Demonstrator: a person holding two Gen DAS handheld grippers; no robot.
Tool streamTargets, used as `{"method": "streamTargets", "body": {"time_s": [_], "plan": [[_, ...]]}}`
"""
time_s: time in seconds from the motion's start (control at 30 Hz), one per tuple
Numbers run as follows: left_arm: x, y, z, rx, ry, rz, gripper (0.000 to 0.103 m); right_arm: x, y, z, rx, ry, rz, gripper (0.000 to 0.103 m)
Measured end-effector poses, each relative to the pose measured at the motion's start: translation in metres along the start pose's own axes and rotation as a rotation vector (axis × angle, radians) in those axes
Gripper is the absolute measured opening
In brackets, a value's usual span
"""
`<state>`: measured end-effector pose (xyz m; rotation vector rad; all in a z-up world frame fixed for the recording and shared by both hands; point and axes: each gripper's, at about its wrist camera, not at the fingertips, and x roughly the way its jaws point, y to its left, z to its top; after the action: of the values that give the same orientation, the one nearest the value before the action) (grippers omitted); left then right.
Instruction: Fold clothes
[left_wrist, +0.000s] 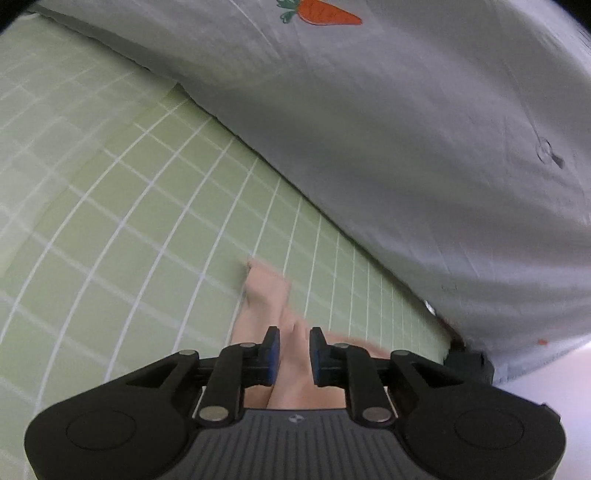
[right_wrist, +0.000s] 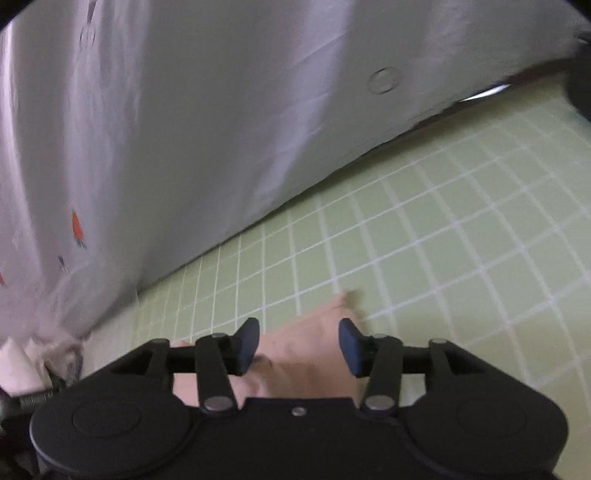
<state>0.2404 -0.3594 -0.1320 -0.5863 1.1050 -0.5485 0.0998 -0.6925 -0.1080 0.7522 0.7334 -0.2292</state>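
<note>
A pale pink cloth (left_wrist: 267, 291) lies on the green grid mat (left_wrist: 129, 221). A fold of it runs up between the fingers of my left gripper (left_wrist: 293, 332); the blue pads stand a narrow gap apart and do not visibly press on it. In the right wrist view the same pink cloth (right_wrist: 306, 354) lies under and between the wide-spread fingers of my right gripper (right_wrist: 299, 326), which is open and apart from it. A large pale grey buttoned fabric (left_wrist: 406, 129) with a carrot print (left_wrist: 325, 13) spans the far side of both views (right_wrist: 184, 129).
The green mat (right_wrist: 443, 240) with white grid lines stretches right of the right gripper and left of the left one. A dark object (left_wrist: 469, 362) sits at the grey fabric's lower edge. Another dark shape (right_wrist: 580, 92) shows at the upper right.
</note>
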Motion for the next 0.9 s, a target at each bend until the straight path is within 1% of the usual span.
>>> {"method": "streamTargets", "body": {"time_s": [0.1, 0.17, 0.27, 0.37, 0.4, 0.43, 0.47, 0.5, 0.53, 0.57, 0.67, 0.7, 0.77, 0.83, 0.87, 0.9], "plan": [[0.004, -0.004, -0.019, 0.045, 0.056, 0.013, 0.027, -0.017, -0.009, -0.014, 0.023, -0.005, 0.049, 0.052], [0.011, -0.009, -0.030, 0.079, 0.088, 0.035, 0.028, -0.023, -0.009, -0.025, 0.024, 0.008, 0.081, 0.052], [0.018, -0.016, -0.044, 0.132, 0.117, 0.054, 0.029, -0.022, -0.003, -0.037, 0.001, 0.039, 0.084, 0.052], [0.018, -0.015, -0.051, 0.123, 0.113, 0.051, 0.029, -0.023, 0.005, -0.051, -0.047, 0.062, 0.076, 0.052], [0.017, -0.013, -0.053, 0.112, 0.105, 0.045, 0.026, -0.022, 0.005, -0.054, -0.050, 0.074, 0.081, 0.052], [0.015, -0.011, -0.054, 0.101, 0.089, 0.036, 0.012, -0.021, 0.005, -0.057, -0.053, 0.085, 0.085, 0.047], [0.014, -0.009, -0.055, 0.090, 0.074, 0.027, 0.002, -0.021, 0.004, -0.059, -0.045, 0.088, 0.089, 0.033], [0.013, -0.008, -0.055, 0.080, 0.059, 0.018, 0.004, -0.021, 0.003, -0.062, -0.036, 0.091, 0.092, 0.025], [0.010, -0.008, -0.055, 0.074, 0.042, 0.007, 0.003, -0.022, 0.002, -0.064, -0.028, 0.094, 0.096, 0.012], [0.004, -0.011, -0.055, 0.076, 0.022, -0.007, 0.003, -0.025, 0.003, -0.065, -0.038, 0.081, 0.098, 0.008], [-0.029, -0.024, -0.051, 0.065, -0.064, -0.075, 0.003, -0.043, 0.009, -0.054, -0.010, 0.009, 0.151, 0.006], [-0.041, -0.031, -0.047, 0.078, -0.104, -0.099, 0.003, -0.052, 0.013, -0.049, -0.011, -0.027, 0.176, 0.006], [-0.059, -0.045, -0.038, 0.130, -0.178, -0.113, 0.003, -0.071, 0.019, -0.038, -0.012, -0.101, 0.226, 0.006], [-0.055, -0.051, -0.029, 0.196, -0.202, -0.091, 0.004, -0.078, 0.023, -0.027, -0.050, -0.153, 0.217, 0.006], [-0.048, -0.052, -0.025, 0.228, -0.205, -0.064, 0.005, -0.073, 0.022, -0.023, -0.051, -0.160, 0.210, 0.006], [-0.034, -0.050, -0.024, 0.254, -0.196, -0.009, 0.005, -0.061, 0.020, -0.020, -0.067, -0.152, 0.184, 0.006]]}}
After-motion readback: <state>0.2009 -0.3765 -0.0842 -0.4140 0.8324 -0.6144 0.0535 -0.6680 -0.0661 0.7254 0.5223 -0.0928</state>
